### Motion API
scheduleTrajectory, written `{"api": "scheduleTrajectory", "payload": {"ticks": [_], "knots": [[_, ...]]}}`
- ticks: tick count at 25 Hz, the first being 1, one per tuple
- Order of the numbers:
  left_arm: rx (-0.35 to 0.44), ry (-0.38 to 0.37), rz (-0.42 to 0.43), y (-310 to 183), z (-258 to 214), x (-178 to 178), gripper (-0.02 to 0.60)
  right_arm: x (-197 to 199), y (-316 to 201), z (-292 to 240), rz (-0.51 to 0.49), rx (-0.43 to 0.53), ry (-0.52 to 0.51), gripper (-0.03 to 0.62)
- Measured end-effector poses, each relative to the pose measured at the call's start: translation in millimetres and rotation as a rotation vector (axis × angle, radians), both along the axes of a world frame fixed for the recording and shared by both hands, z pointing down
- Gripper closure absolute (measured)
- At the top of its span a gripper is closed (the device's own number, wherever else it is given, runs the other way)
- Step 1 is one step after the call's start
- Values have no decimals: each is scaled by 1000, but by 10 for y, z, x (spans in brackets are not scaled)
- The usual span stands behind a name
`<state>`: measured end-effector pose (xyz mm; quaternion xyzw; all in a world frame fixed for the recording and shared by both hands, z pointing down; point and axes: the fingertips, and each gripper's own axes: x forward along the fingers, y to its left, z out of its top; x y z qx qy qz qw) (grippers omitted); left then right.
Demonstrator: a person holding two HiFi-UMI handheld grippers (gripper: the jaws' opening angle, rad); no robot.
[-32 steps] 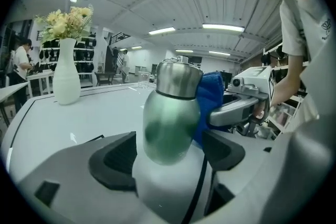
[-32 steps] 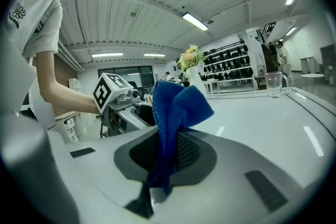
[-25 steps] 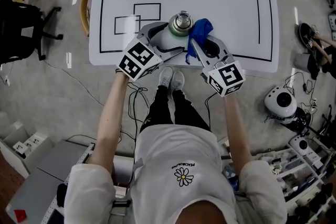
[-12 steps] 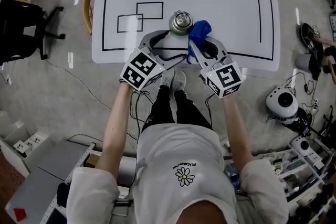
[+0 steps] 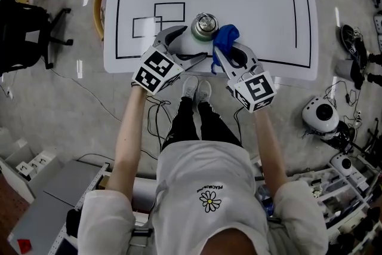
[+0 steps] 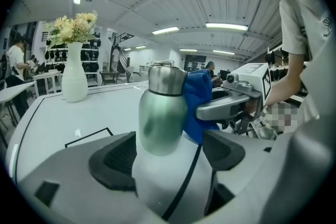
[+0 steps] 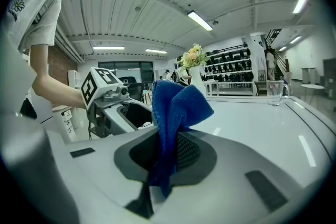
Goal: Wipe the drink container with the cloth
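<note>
with my left gripper (image 6: 165,155) clamped on the drink container (image 6: 160,118) and my right gripper (image 7: 163,152) pinching the cloth (image 7: 176,107) beside the container's cap, a hard wipe could twist the container loose.

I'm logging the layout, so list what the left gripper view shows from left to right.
Left to right: vase of flowers → bottle → blue cloth → right gripper clamping that cloth → the person's sleeve.
</note>
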<state>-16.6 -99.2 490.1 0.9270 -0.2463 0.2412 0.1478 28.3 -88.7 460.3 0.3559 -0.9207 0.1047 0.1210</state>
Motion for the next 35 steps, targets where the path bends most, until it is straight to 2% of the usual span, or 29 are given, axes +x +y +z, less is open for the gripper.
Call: {"api": "scheduleTrajectory", "payload": {"ticks": [9,16,22,26,31,35], "knots": [[12,-14,54,-60,-17,144,203,141,-228,-9,35,18,21,551],[-4,-7,20,87,-28,140,204,134,-176,2,66,10,30,551],[-18,-22,21,260,-9,155,204,-39,43,27,23,-9,15,551],[-33,-6,16,343,15,175,204,-84,108,37,7,-14,17,551],[-5,-12,-34,155,2,-7,202,-76,90,33,1,-7,26,551],[17,-11,-21,-80,-29,-27,202,-103,72,26,2,-5,26,551]]}}
